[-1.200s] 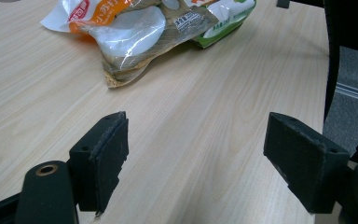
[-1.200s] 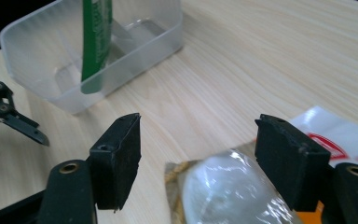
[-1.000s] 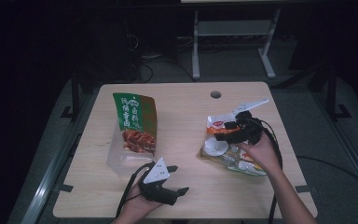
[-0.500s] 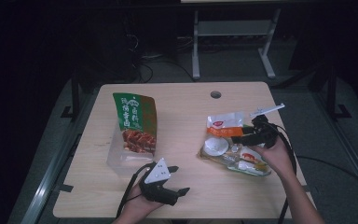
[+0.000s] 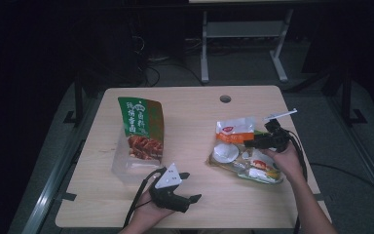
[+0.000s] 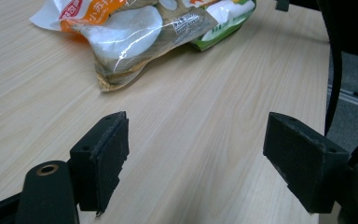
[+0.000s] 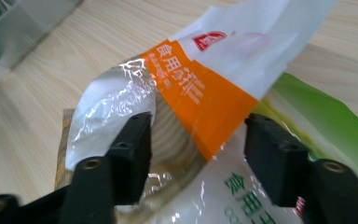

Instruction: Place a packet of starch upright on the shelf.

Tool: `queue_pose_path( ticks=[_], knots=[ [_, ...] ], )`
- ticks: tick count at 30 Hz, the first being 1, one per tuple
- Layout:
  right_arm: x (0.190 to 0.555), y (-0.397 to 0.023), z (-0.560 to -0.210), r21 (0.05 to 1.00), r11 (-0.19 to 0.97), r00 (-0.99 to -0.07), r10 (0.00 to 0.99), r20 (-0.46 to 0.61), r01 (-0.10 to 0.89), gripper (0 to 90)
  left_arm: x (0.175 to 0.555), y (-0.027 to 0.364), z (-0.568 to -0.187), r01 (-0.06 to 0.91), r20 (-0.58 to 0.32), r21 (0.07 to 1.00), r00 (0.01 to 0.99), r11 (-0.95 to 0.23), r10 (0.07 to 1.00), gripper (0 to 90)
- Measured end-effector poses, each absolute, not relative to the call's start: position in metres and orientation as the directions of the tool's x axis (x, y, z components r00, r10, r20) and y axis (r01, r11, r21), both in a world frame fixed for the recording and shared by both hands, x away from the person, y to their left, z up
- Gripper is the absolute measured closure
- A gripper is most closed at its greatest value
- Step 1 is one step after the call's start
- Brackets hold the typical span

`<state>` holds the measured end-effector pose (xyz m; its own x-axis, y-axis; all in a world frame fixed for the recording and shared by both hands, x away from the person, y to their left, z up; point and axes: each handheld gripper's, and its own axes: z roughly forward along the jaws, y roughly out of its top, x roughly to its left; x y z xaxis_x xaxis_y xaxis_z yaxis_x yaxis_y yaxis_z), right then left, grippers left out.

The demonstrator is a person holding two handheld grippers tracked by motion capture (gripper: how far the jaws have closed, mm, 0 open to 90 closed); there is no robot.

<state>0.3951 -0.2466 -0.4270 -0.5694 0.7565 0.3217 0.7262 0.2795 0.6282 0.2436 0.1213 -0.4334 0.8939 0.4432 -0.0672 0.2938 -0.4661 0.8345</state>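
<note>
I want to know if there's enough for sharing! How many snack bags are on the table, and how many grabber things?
Green bag: 1
Orange-and-white bags pile: at least 2, overlapping, hard to separate
Grippers: 2, left gripper and right gripper
Total: at least 5

Both units are black handheld two-jaw grippers. The left gripper (image 5: 187, 187) carries a grey three-cornered plate (image 5: 169, 176) on top and trails a black cable (image 5: 139, 195). Each jaw ends in a rectangular black pad (image 6: 106, 156) with worn edges; round screw holes (image 7: 91, 164) mark the jaw arms. The right gripper (image 5: 250, 143) trails a black cable too
</note>
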Motion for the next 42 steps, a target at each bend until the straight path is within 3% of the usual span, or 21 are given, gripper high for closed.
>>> queue_pose_path(
  ticks=[1, 2, 4, 8, 9, 10, 12, 19, 24, 33, 42],
  knots=[
    [0.395, -0.247, -0.427, 0.628, 0.279, -0.569, 0.756, 0.322, 0.726, 43.9, 0.244, 0.12, -0.434, 0.295, -0.07, 0.837, 0.893, -0.462, 0.444, 22.1],
    [0.4, -0.246, -0.432, 0.624, 0.269, -0.57, 0.743, 0.35, 0.734, 53.9, 0.245, 0.119, -0.434, 0.297, -0.071, 0.837, 0.892, -0.46, 0.446, 22.1],
    [0.403, -0.244, -0.437, 0.615, 0.257, -0.562, 0.739, 0.372, 0.746, 60.2, 0.247, 0.115, -0.437, 0.31, -0.088, 0.832, 0.892, -0.459, 0.442, 22.1],
    [0.405, -0.241, -0.441, 0.614, 0.24, -0.559, 0.727, 0.399, 0.752, 68.2, 0.251, 0.11, -0.437, 0.315, -0.091, 0.83, 0.891, -0.461, 0.445, 22.1],
    [0.404, -0.239, -0.44, 0.612, 0.251, -0.569, 0.717, 0.403, 0.75, 79.2, 0.252, 0.108, -0.437, 0.321, -0.097, 0.83, 0.889, -0.457, 0.448, 22.1],
    [0.404, -0.239, -0.44, 0.612, 0.251, -0.569, 0.717, 0.403, 0.75, 79.2, 0.253, 0.107, -0.437, 0.323, -0.098, 0.829, 0.888, -0.456, 0.449, 22.1],
    [0.4, -0.238, -0.436, 0.628, 0.272, -0.599, 0.698, 0.393, 0.729, 89.0, 0.259, 0.102, -0.436, 0.327, -0.101, 0.829, 0.886, -0.454, 0.453, 22.2],
    [0.386, -0.234, -0.418, 0.684, 0.294, -0.661, 0.658, 0.361, 0.667, 89.7, 0.272, 0.089, -0.438, 0.348, -0.117, 0.828, 0.874, -0.44, 0.471, 22.4],
    [0.366, -0.224, -0.397, 0.761, 0.336, -0.759, 0.579, 0.298, 0.555, 89.8, 0.283, 0.081, -0.439, 0.367, -0.124, 0.825, 0.858, -0.429, 0.498, 22.8],
    [0.34, -0.209, -0.382, 0.789, 0.42, -0.838, 0.505, 0.208, 0.449, 89.8, 0.303, 0.073, -0.441, 0.405, -0.145, 0.824, 0.827, -0.396, 0.543, 25.0],
    [0.334, -0.216, -0.389, 0.804, 0.414, -0.849, 0.49, 0.198, 0.426, 89.8, 0.33, 0.062, -0.451, 0.492, -0.237, 0.789, 0.797, -0.368, 0.556, 37.8]
  ],
)
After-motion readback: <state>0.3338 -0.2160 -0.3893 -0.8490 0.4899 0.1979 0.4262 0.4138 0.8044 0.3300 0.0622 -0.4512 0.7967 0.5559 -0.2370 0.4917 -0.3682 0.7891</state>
